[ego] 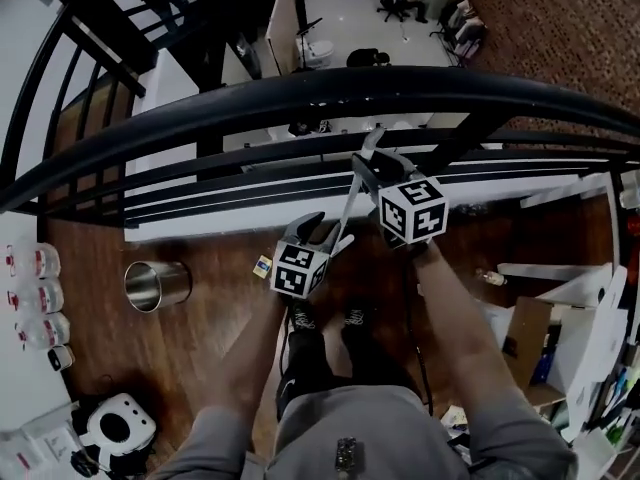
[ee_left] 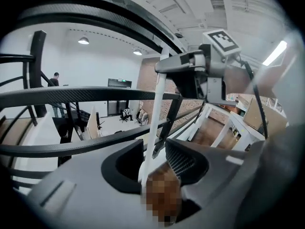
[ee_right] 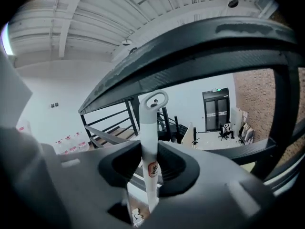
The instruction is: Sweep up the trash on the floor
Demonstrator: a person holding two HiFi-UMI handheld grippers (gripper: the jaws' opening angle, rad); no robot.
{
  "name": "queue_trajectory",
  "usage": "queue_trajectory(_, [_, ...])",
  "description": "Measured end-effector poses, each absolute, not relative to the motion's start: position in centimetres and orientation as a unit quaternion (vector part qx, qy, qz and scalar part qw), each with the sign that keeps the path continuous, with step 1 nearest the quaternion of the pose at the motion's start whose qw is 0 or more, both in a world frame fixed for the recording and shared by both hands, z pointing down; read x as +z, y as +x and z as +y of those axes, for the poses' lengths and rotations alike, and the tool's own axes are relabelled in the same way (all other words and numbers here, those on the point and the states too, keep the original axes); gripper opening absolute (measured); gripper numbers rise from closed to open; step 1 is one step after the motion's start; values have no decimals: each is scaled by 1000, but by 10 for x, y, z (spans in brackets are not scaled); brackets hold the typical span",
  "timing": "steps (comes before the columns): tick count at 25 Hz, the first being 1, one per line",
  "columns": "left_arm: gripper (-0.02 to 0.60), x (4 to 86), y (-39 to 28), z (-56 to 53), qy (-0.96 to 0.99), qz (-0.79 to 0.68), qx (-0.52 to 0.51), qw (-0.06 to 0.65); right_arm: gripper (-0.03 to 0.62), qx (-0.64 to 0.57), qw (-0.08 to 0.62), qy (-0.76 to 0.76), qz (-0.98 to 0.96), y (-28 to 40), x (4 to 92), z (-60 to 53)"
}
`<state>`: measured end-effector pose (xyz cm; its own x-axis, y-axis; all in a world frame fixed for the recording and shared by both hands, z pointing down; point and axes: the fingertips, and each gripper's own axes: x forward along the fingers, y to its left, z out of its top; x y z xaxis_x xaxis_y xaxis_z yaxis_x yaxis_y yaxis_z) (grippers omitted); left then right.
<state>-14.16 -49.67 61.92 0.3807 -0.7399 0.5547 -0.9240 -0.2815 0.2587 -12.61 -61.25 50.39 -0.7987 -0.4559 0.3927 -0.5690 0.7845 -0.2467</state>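
Low at frame centre, the left gripper point(ego: 323, 232) is wide open, its 2 jaws straddling a white handle point(ego: 351, 203) without pressing on it. Just above, the right gripper point(ego: 374, 166) is clamped on that handle below its looped top, against the black railing point(ego: 300, 98).

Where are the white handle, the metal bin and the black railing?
white handle point(ee_right: 148, 138), right gripper view, shaft between jaws.
metal bin point(ego: 168, 282), head view, side wall.
black railing point(ego: 400, 88), head view, top rail.

Glossy wooden floor point(ego: 200, 338), shiny metal bin point(ego: 157, 285), smooth white plastic handle point(ee_right: 148, 147).
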Motion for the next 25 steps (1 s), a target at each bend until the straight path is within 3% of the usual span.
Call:
queue_trajectory(17, [78,573,-227,-441,731,-601,142,289,104,191,201,247,-928,-192,524,-650])
queue_trajectory(21, [74,572,-238,-434,728,-605,139,291,186,193,197,249,-928,-193,529,-646])
queue_trajectory(25, [67,561,-263,-431,727,-616,133,274,195,193,187,270,-924,-185,527,-639])
